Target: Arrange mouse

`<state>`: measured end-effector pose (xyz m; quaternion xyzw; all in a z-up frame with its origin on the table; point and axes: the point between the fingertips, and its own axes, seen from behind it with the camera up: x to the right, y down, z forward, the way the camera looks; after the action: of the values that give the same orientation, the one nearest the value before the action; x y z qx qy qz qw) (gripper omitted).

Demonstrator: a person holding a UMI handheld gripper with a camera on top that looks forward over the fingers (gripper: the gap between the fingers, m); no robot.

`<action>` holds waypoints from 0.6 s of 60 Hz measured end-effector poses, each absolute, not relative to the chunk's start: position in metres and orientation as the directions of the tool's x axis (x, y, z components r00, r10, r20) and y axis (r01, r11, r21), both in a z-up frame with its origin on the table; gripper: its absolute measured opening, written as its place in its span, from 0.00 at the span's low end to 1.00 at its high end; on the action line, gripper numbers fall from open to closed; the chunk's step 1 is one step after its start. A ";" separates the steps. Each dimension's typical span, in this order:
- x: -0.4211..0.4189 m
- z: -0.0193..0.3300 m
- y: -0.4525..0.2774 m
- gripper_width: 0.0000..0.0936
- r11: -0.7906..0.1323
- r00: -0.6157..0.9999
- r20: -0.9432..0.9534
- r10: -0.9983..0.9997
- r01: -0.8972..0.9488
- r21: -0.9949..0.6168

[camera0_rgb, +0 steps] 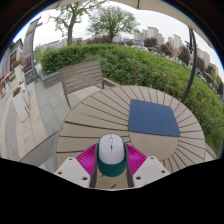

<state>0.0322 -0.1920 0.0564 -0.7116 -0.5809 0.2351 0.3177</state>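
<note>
Here, a mouse (111,154) is pinched in the gripper (111,160).

The white and green mouse is pressed on both sides by the pink pads (87,158), above a round slatted table (100,115). A blue mouse pad (153,117) is seen just ahead, a wooden chair (80,78) beyond, and a hedge (140,65) behind.

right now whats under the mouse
The mouse sits between the gripper fingers, pink pads at both sides. Its underside is covered; the slatted round table lies beyond, mouse pad further ahead.
</note>
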 end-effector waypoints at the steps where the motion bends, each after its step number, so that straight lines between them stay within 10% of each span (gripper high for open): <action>1: 0.029 0.065 -0.190 0.45 -0.121 0.209 0.030 0.977 0.671 -0.732; 17: -0.034 0.160 -0.085 0.45 -0.048 0.180 0.070 0.981 0.580 -0.813; 36: -0.083 0.082 0.024 0.45 -0.049 0.159 0.068 0.985 0.637 -0.770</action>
<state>-0.0834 0.0238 0.0820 -0.6787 -0.5973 0.2528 0.3445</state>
